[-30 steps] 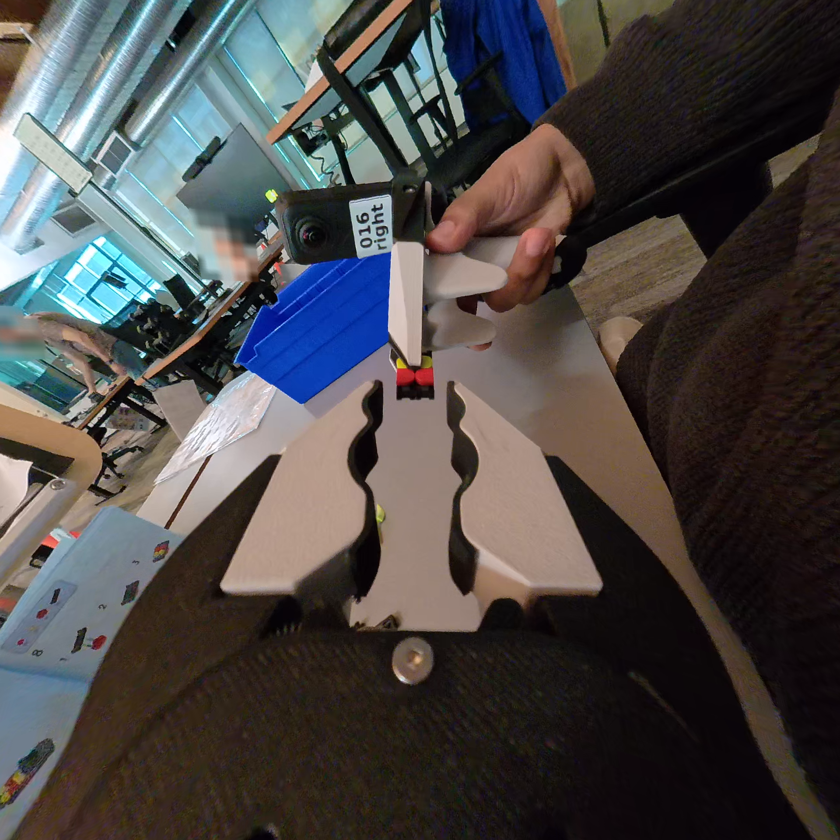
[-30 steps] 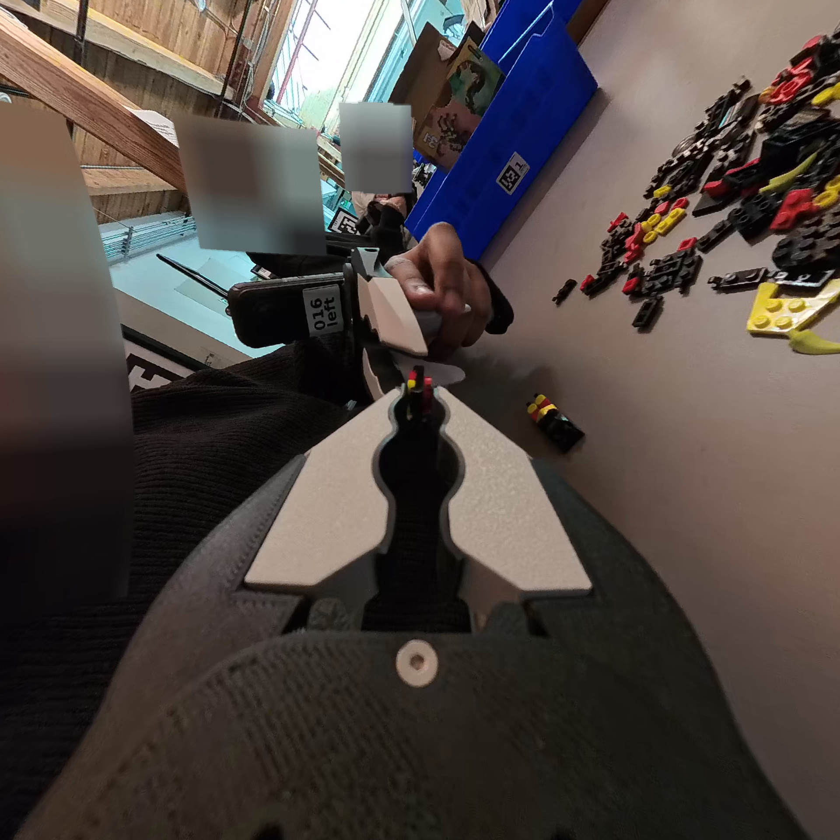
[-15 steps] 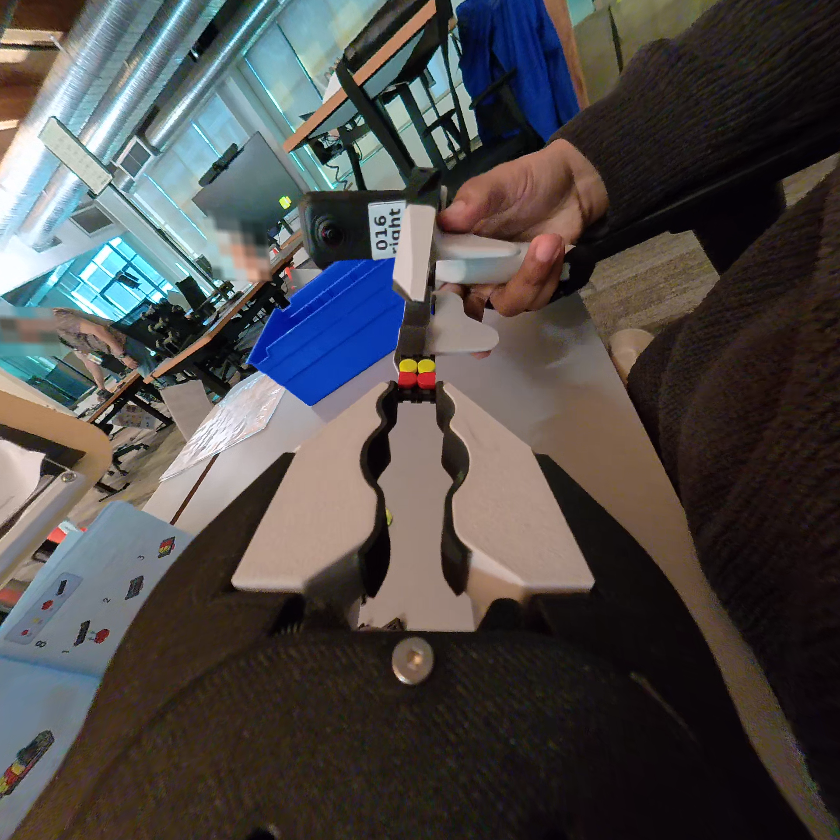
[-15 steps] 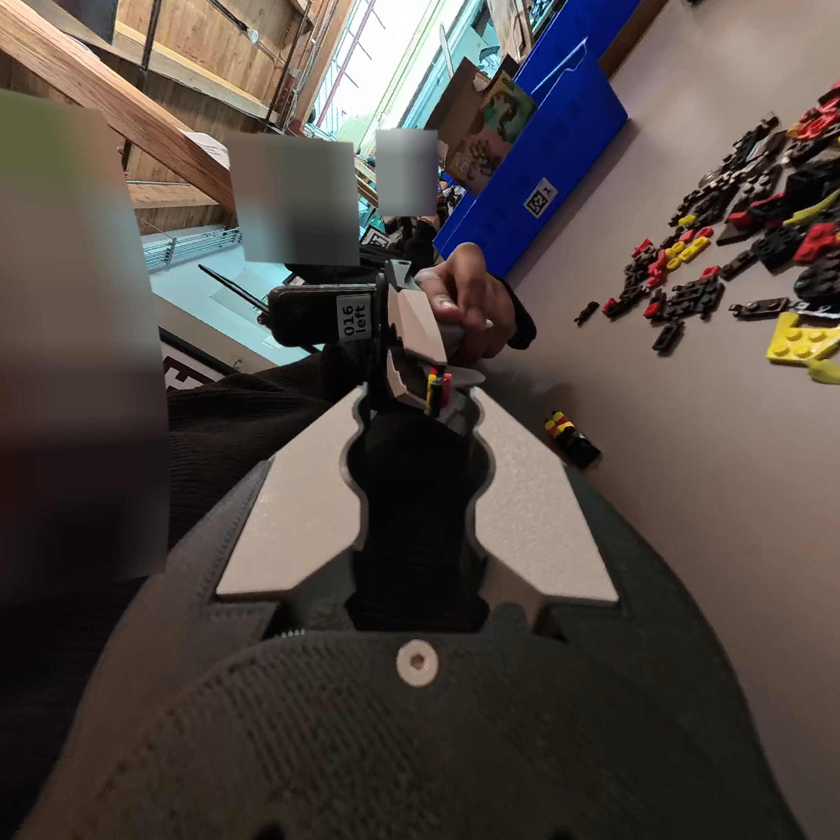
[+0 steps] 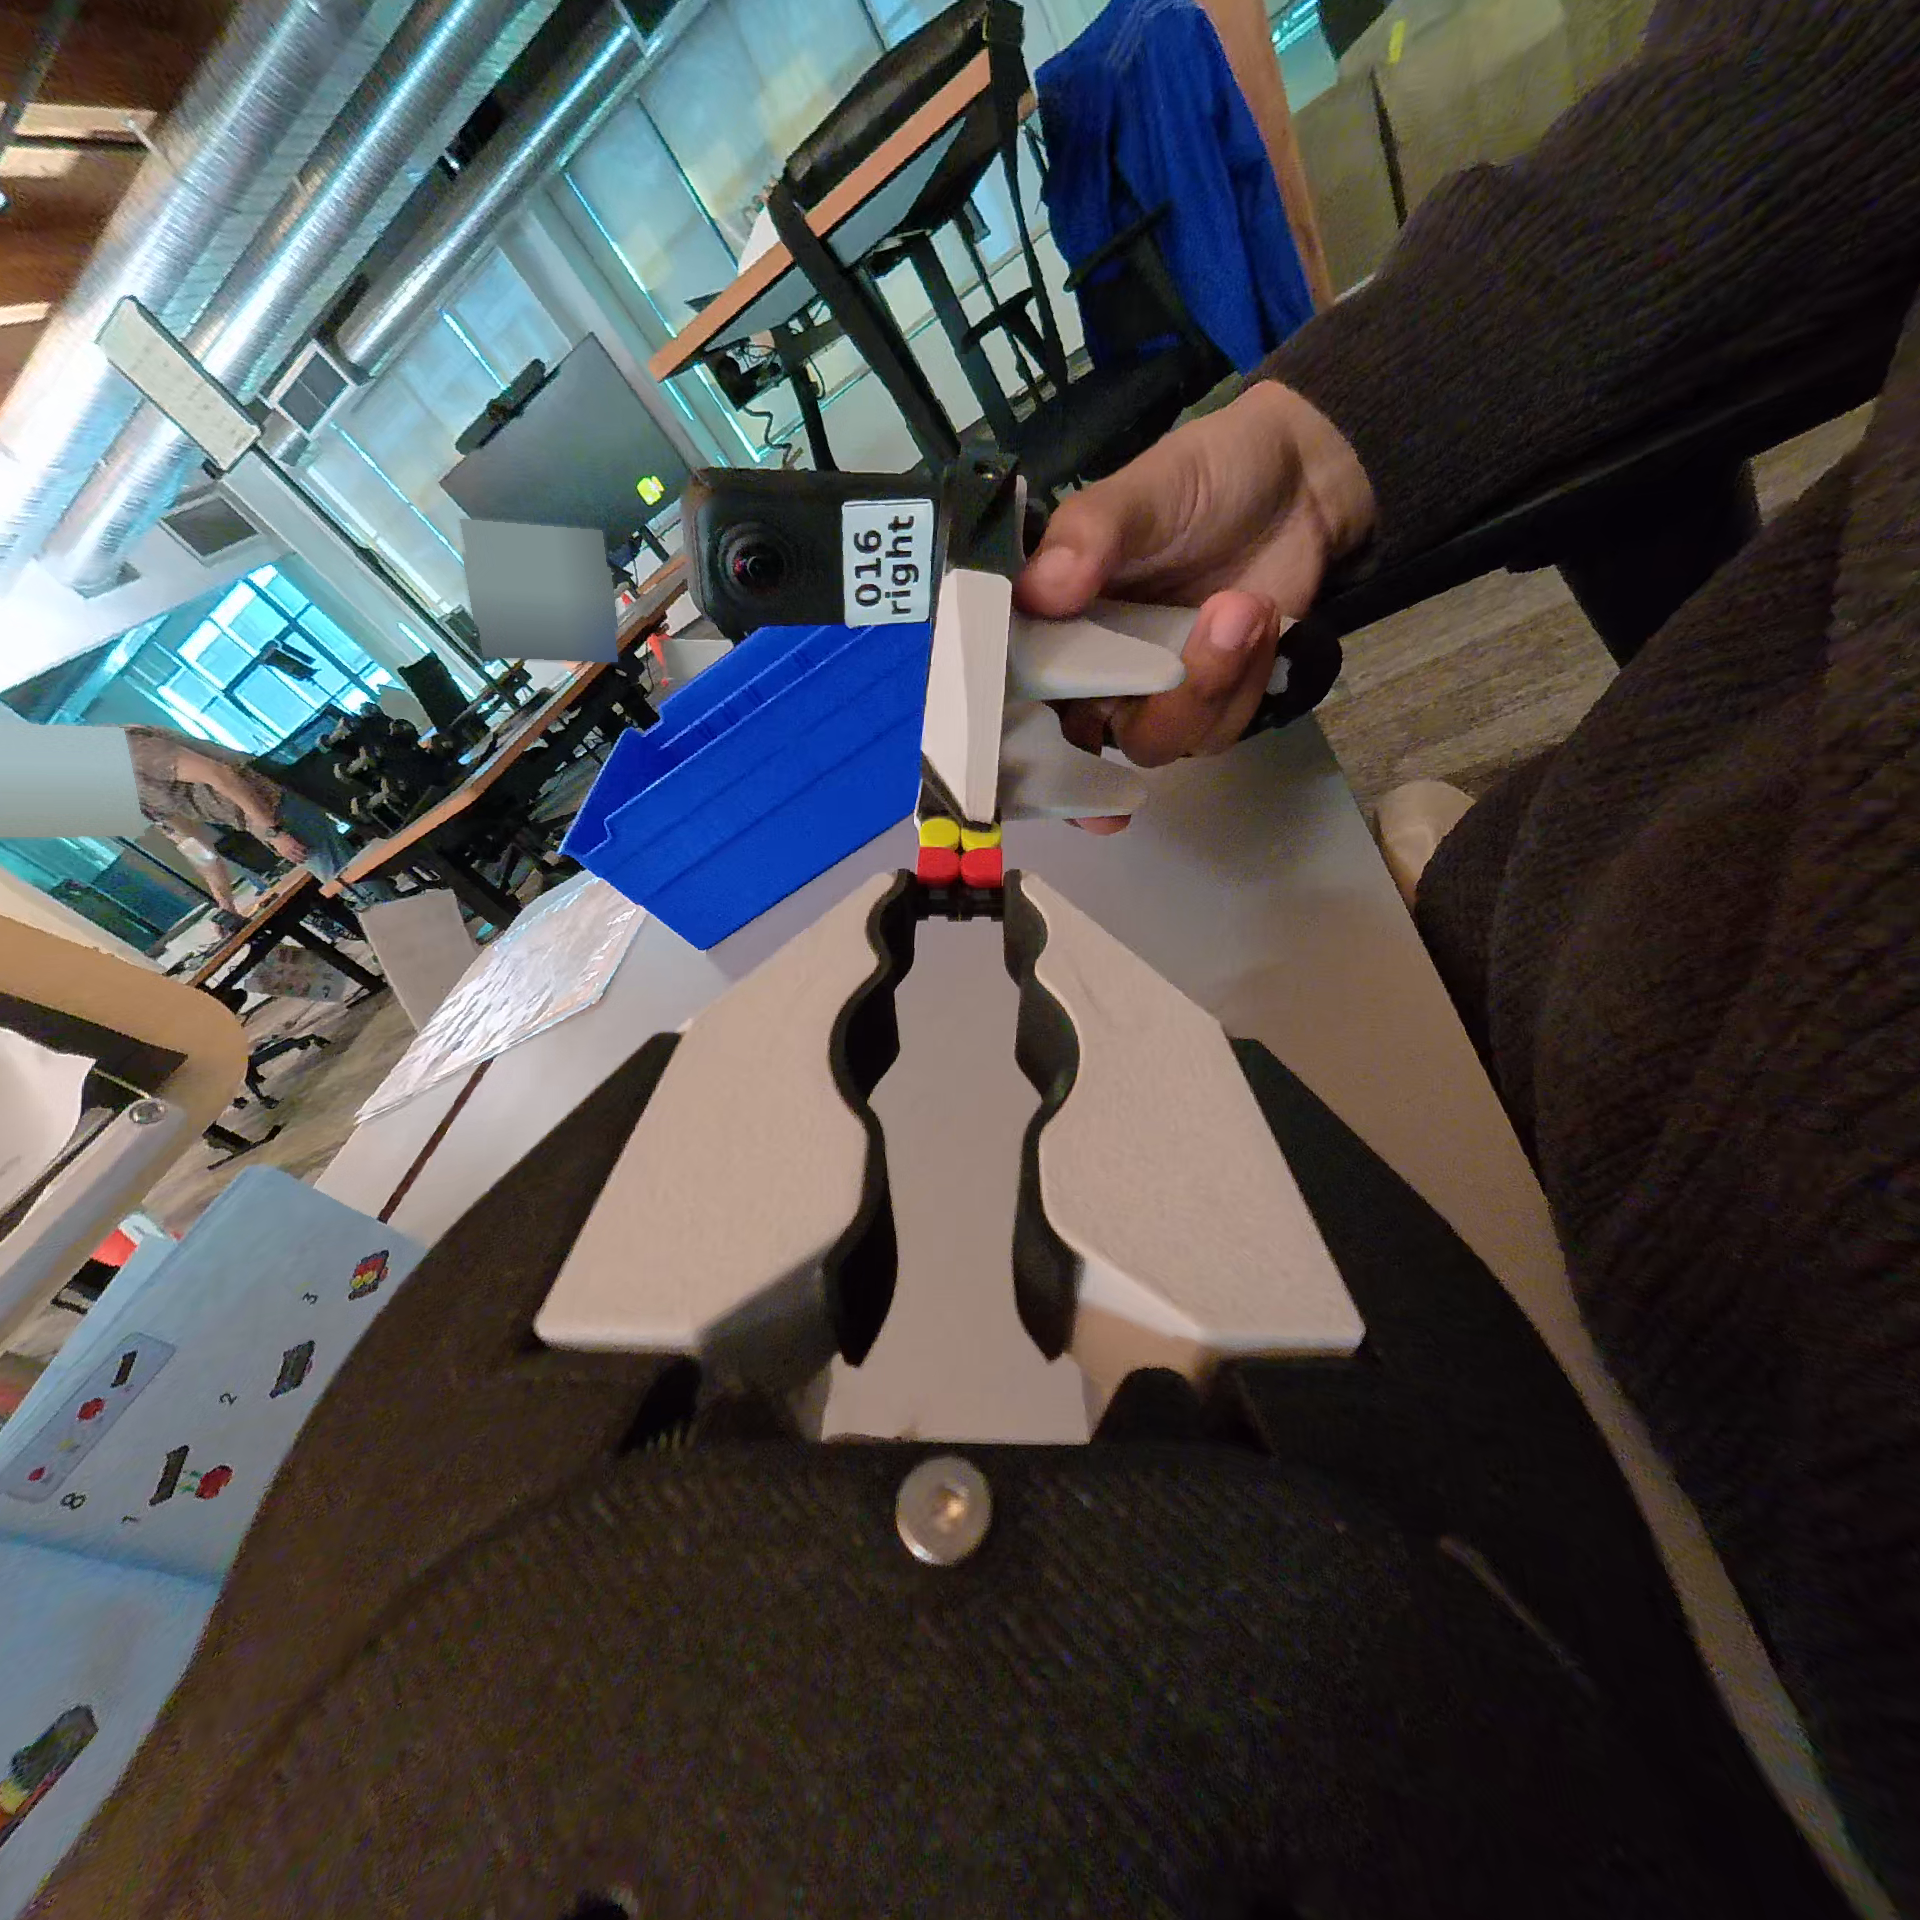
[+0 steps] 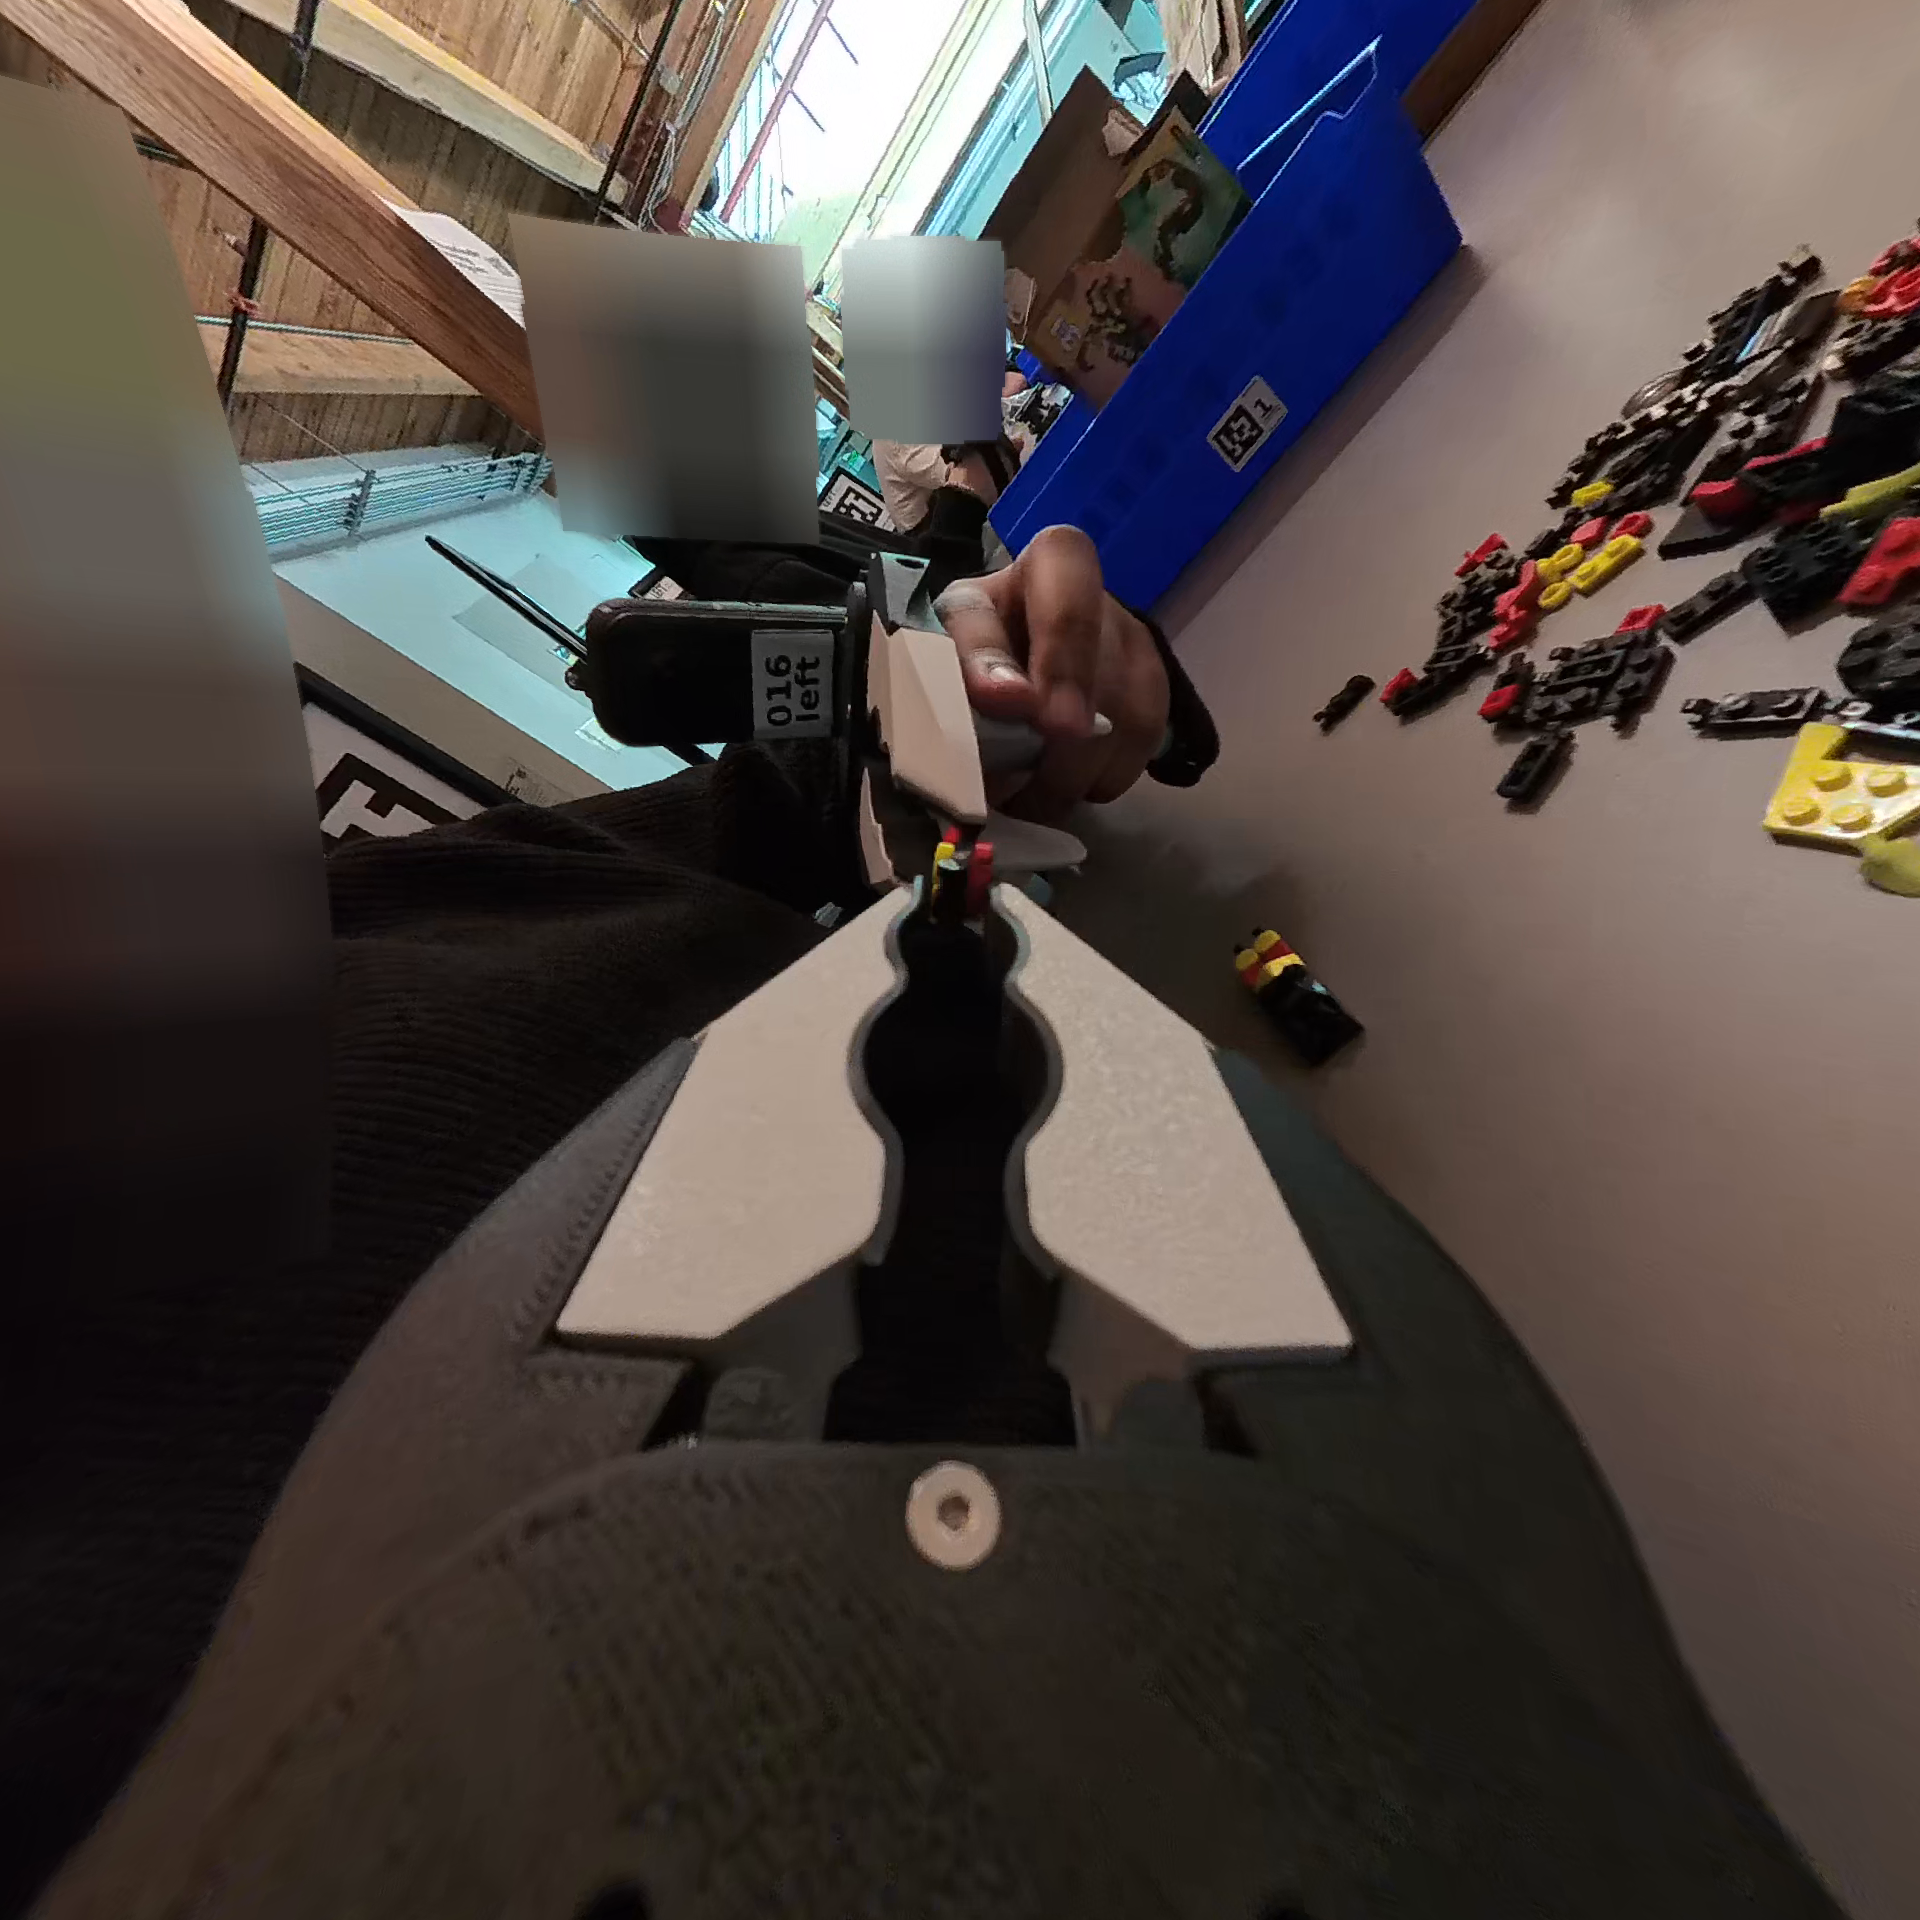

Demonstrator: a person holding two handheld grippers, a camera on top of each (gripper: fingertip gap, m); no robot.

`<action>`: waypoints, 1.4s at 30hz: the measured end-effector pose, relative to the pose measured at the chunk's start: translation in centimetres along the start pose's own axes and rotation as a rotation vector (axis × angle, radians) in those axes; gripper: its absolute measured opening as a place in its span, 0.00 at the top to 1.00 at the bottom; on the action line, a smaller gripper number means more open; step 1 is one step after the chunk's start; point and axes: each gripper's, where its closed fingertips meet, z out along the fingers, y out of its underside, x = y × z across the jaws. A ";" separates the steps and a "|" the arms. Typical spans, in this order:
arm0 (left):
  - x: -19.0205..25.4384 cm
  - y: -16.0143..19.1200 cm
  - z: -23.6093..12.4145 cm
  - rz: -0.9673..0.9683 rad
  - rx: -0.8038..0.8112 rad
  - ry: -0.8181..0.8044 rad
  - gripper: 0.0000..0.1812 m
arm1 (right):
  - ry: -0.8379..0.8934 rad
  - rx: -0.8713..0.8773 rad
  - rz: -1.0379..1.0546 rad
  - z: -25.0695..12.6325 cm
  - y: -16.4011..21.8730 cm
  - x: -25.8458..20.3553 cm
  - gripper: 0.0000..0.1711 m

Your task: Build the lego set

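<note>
A small lego assembly (image 5: pixel 958 868), a black base with red and yellow studs, is held in the air between both grippers. My left gripper (image 5: pixel 958 902) is shut on its black base. My right gripper (image 5: pixel 961 821) comes in from above and its tips meet at the yellow studs. In the right wrist view my right gripper (image 6: pixel 956 906) is shut on the same assembly (image 6: pixel 961 868), with the left gripper's fingers (image 6: pixel 925 717) just beyond it. A second small black, red and yellow assembly (image 6: pixel 1294 992) lies on the grey table (image 6: pixel 1558 1247).
A pile of loose black, red and yellow pieces (image 6: pixel 1662 623) and a yellow plate (image 6: pixel 1839 795) lie at the right. A blue bin (image 6: pixel 1247 416) stands behind; it also shows in the left wrist view (image 5: pixel 769 769). An instruction sheet (image 5: pixel 156 1403) and a plastic bag (image 5: pixel 520 997) lie at the left. The tips of both grippers are at nearly the same place.
My left gripper, open a second ago, has closed on the assembly. My right gripper let go of it half a second ago and has closed on it again.
</note>
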 end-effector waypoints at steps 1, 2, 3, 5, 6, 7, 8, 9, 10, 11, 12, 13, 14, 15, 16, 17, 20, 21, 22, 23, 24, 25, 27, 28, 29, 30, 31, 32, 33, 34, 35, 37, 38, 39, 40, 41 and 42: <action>0.0 0.0 0.0 0.001 -0.001 -0.003 0.92 | 0.003 0.000 -0.009 0.0 0.0 0.0 0.95; -0.1 0.0 0.0 0.000 -0.003 -0.005 0.92 | 0.012 -0.001 -0.020 -0.1 0.0 0.0 0.95; -0.1 0.1 0.0 -0.003 -0.006 -0.005 0.92 | 0.025 -0.002 -0.033 0.0 -0.1 0.1 0.95; -0.3 0.2 0.1 -0.032 -0.008 -0.018 0.90 | 0.052 0.008 -0.074 0.0 -0.5 0.3 0.95; -0.4 0.1 0.1 -0.073 -0.001 -0.015 0.87 | 0.055 0.016 -0.102 0.0 -0.7 0.2 0.95; -0.4 0.0 0.1 -0.131 0.008 0.004 0.85 | 0.055 0.024 -0.141 -0.1 -1.0 0.0 0.96; -0.4 -0.1 0.1 -0.202 0.017 0.027 0.82 | 0.056 0.029 -0.196 -0.2 -1.3 -0.4 0.95; -0.4 -0.3 0.0 -0.277 0.029 0.057 0.80 | 0.061 0.030 -0.271 -0.4 -1.3 -0.9 0.95; -0.1 -0.6 -0.1 -0.347 0.047 0.106 0.79 | 0.073 0.020 -0.357 -0.5 -1.3 -1.4 0.95; 0.3 -1.0 -0.3 -0.403 0.072 0.164 0.79 | 0.087 0.002 -0.456 -0.6 -1.1 -1.9 0.96; 0.5 -1.4 -0.5 -0.444 0.098 0.195 0.78 | 0.100 -0.019 -0.563 -0.4 -0.7 -2.5 0.95; 0.6 -1.8 -0.7 -0.469 0.120 0.211 0.78 | 0.117 -0.040 -0.664 -0.4 -0.4 -3.1 0.95; 0.7 -2.2 -0.8 -0.485 0.137 0.232 0.79 | 0.135 -0.056 -0.754 -0.3 -0.1 -3.6 0.95; 1.0 -2.4 -0.9 -0.497 0.145 0.254 0.79 | 0.150 -0.067 -0.827 -0.1 0.1 -4.1 0.95; 1.2 -2.7 -1.0 -0.504 0.153 0.271 0.79 | 0.162 -0.078 -0.879 0.2 0.4 -4.5 0.95; 1.4 -3.0 -1.1 -0.503 0.165 0.287 0.80 | 0.173 -0.093 -0.916 0.5 0.8 -4.8 0.95; 2.3 -3.9 -1.6 -0.487 0.196 0.339 0.85 | 0.200 -0.122 -0.989 1.0 1.4 -5.1 0.95; 2.5 -3.9 -1.6 -0.474 0.190 0.352 0.87 | 0.203 -0.125 -1.003 1.2 1.4 -5.1 0.95; 2.7 -3.9 -1.6 -0.457 0.182 0.352 0.89 | 0.203 -0.132 -1.009 1.3 1.5 -5.1 0.95; 2.7 -3.8 -1.6 -0.443 0.179 0.349 0.90 | 0.203 -0.140 -1.009 1.4 1.6 -5.0 0.95; 2.7 -3.8 -1.6 -0.437 0.180 0.345 0.91 | 0.202 -0.146 -1.006 1.4 1.7 -4.9 0.95; 2.7 -3.9 -1.6 -0.439 0.184 0.345 0.93 | 0.204 -0.148 -1.005 1.4 1.8 -4.9 0.95; 2.5 -4.0 -1.7 -0.446 0.193 0.346 0.94 | 0.212 -0.148 -1.013 1.3 1.7 -4.8 0.95; 2.5 -4.0 -1.7 -0.445 0.194 0.347 0.94 | 0.217 -0.146 -1.020 1.3 1.7 -4.8 0.95; 2.4 -4.0 -1.8 -0.442 0.193 0.344 0.94 | 0.221 -0.148 -1.026 1.2 1.7 -4.8 0.95; 2.4 -4.0 -1.8 -0.438 0.194 0.339 0.94 | 0.227 -0.152 -1.031 1.2 1.7 -4.7 0.95; 2.3 -4.0 -1.8 -0.437 0.197 0.337 0.94 | 0.234 -0.154 -1.039 1.2 1.7 -4.7 0.95; 2.3 -4.0 -1.8 -0.438 0.199 0.337 0.95 | 0.241 -0.155 -1.045 1.2 1.7 -4.6 0.95; 2.3 -4.0 -1.8 -0.436 0.199 0.338 0.95 | 0.246 -0.156 -1.049 1.3 1.7 -4.6 0.95; 2.4 -4.0 -1.8 -0.431 0.201 0.337 0.96 | 0.248 -0.155 -1.052 1.3 1.7 -4.6 0.95; 2.3 -4.0 -1.8 -0.425 0.202 0.330 0.96 | 0.249 -0.154 -1.053 1.2 1.7 -4.6 0.95; 2.2 -4.0 -1.7 -0.415 0.197 0.325 0.96 | 0.245 -0.155 -1.051 1.2 1.7 -4.6 0.95; 2.2 -4.1 -1.7 -0.414 0.193 0.329 0.96 | 0.243 -0.157 -1.050 1.2 1.8 -4.6 0.95; 2.3 -4.0 -1.7 -0.416 0.186 0.337 0.96 | 0.243 -0.158 -1.050 1.2 1.8 -4.6 0.95; 2.2 -4.0 -1.7 -0.420 0.180 0.339 0.96 | 0.246 -0.156 -1.050 1.1 1.7 -4.5 0.95; 2.1 -4.0 -1.7 -0.422 0.178 0.338 0.96 | 0.248 -0.154 -1.049 1.1 1.7 -4.5 0.95; 2.1 -4.0 -1.7 -0.422 0.178 0.338 0.96 | 0.246 -0.153 -1.044 1.1 1.7 -4.5 0.95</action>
